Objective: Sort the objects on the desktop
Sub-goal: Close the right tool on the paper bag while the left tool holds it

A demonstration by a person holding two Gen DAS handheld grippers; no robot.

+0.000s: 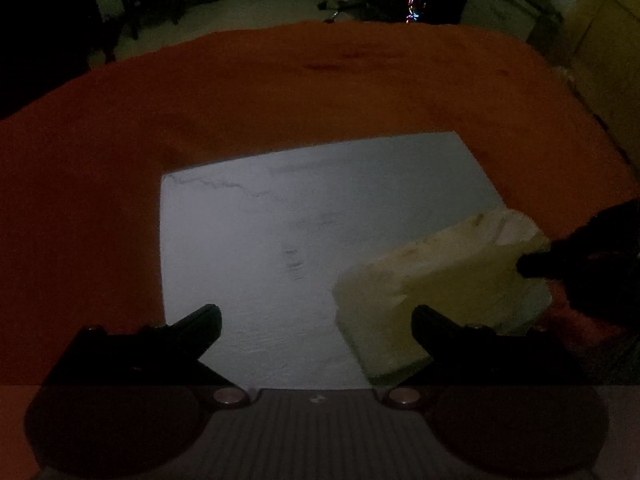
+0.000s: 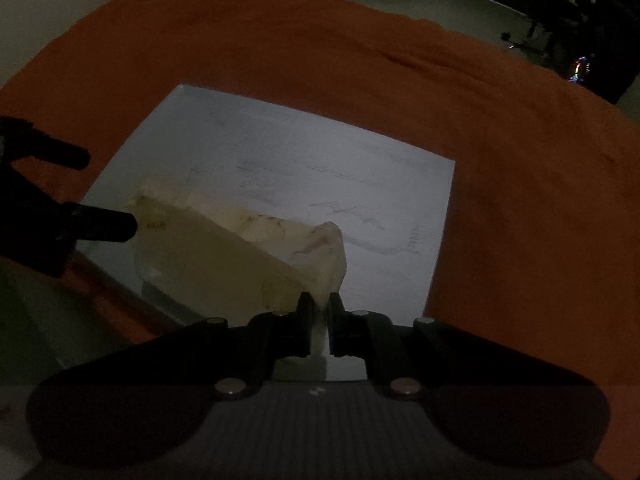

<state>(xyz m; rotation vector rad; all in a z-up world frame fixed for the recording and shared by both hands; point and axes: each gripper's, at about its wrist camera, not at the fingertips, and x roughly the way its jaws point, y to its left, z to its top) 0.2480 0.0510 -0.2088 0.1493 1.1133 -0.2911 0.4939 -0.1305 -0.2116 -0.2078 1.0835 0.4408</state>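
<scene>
A pale yellow sheet-like object [image 1: 432, 280], looking like a thin bag or folded paper, is lifted at an angle over a white board [image 1: 260, 248] on an orange cloth [image 1: 280, 92]. My right gripper [image 2: 319, 304] is shut on a corner of the yellow sheet [image 2: 224, 256]; it enters the left wrist view as a dark shape [image 1: 584, 264] at the right edge. My left gripper [image 1: 316, 316] is open and empty, its right finger [image 1: 430, 322] in front of the sheet's near edge. In the right wrist view the left gripper's fingers [image 2: 104, 222] reach the sheet's far end.
The white board [image 2: 320, 168] carries faint pencil marks. The orange cloth [image 2: 500, 160] covers the table all around it. Beyond the table is a dim room with chairs, a cabinet [image 1: 600, 36] and a glowing coloured light [image 1: 415, 6].
</scene>
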